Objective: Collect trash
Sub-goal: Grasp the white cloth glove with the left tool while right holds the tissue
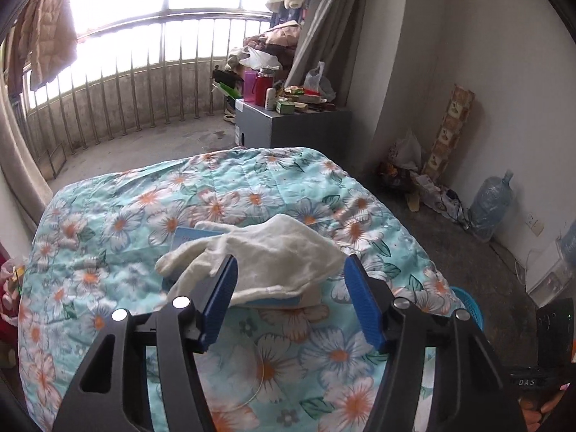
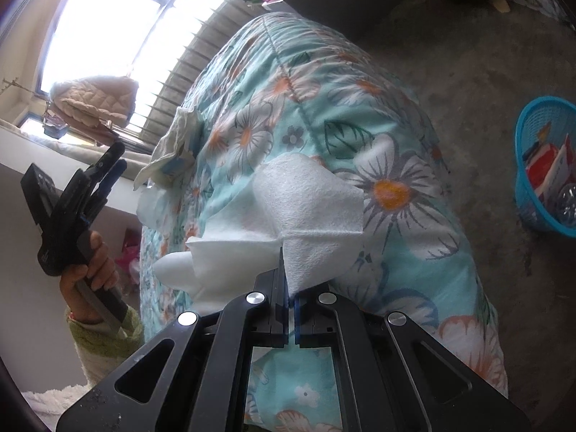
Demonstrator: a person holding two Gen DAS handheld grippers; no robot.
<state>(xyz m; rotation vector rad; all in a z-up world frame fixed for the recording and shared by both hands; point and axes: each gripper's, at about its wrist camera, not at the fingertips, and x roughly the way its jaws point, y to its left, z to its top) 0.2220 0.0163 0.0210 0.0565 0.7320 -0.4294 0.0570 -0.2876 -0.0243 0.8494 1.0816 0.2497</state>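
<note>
Two hand-held grippers appeared over a bed (image 1: 108,216) covered with a floral quilt. Right hand-held gripper (image 2: 287,273): jaws closed flat on a white paper napkin (image 2: 309,198), which fanned out ahead of the tips above the quilt. Left hand-held gripper (image 1: 289,288): jaws parted, nothing between the blue pads (image 1: 223,295); no pad was seen pressing on anything. A crumpled white cloth (image 1: 266,252) lay directly ahead of it near the middle of the bed, draped over a light blue packet (image 1: 190,235), its long axis running across the line of the jaws. A blue basket (image 2: 532,165) holding wrappers stood on the floor off the bed's right edge, nearer the right hand-held gripper. Judgement: the napkin's next travel was rightward to the basket.
</note>
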